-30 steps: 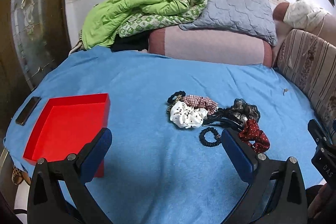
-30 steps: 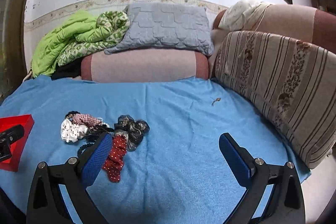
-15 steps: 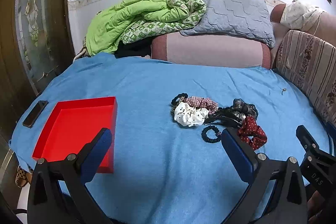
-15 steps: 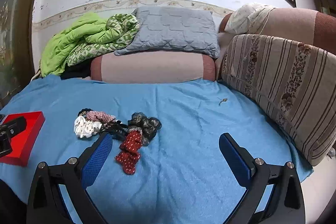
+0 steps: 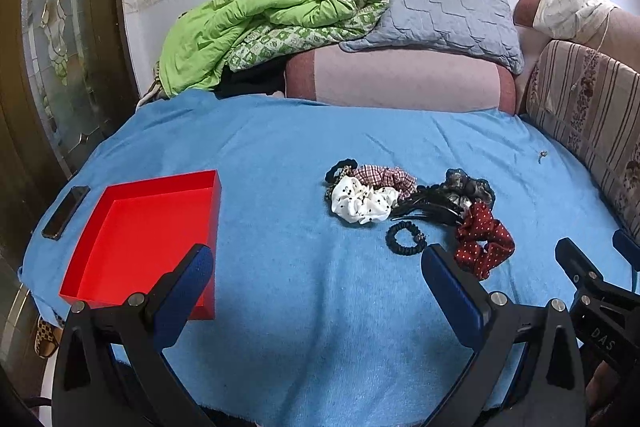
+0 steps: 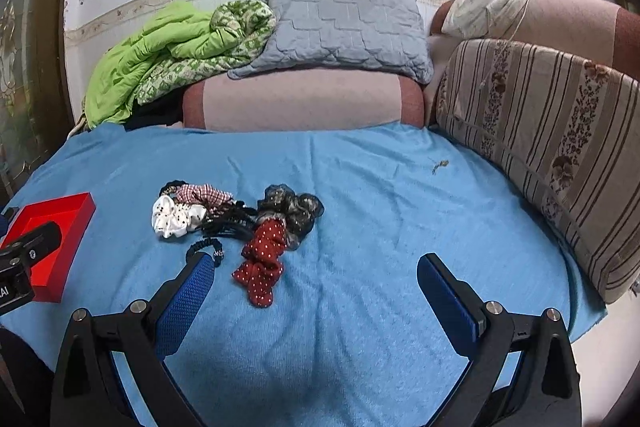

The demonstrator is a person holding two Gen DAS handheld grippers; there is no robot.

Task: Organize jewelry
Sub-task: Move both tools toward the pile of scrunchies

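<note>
A heap of hair accessories lies mid-cloth: a white dotted scrunchie (image 5: 360,203) (image 6: 174,218), a checked one (image 5: 386,177), a black hair tie (image 5: 405,237), black clips (image 5: 430,207), a dark lace scrunchie (image 6: 294,209) and a red dotted scrunchie (image 5: 483,242) (image 6: 262,261). An empty red tray (image 5: 140,239) (image 6: 52,223) sits at the left. My left gripper (image 5: 318,263) is open, near the front edge, short of the heap. My right gripper (image 6: 316,271) is open too, right of the red scrunchie, holding nothing.
A blue cloth (image 5: 300,139) covers the surface. Behind it are a pink bolster (image 5: 396,79), a grey pillow (image 5: 444,15) and a green blanket (image 5: 248,23). A striped cushion (image 6: 560,131) borders the right side. A dark phone (image 5: 66,211) lies left of the tray.
Both grippers have drawn back and risen, so the heap and tray look smaller and farther off. The jaws have stayed open and nothing on the cloth has moved.
</note>
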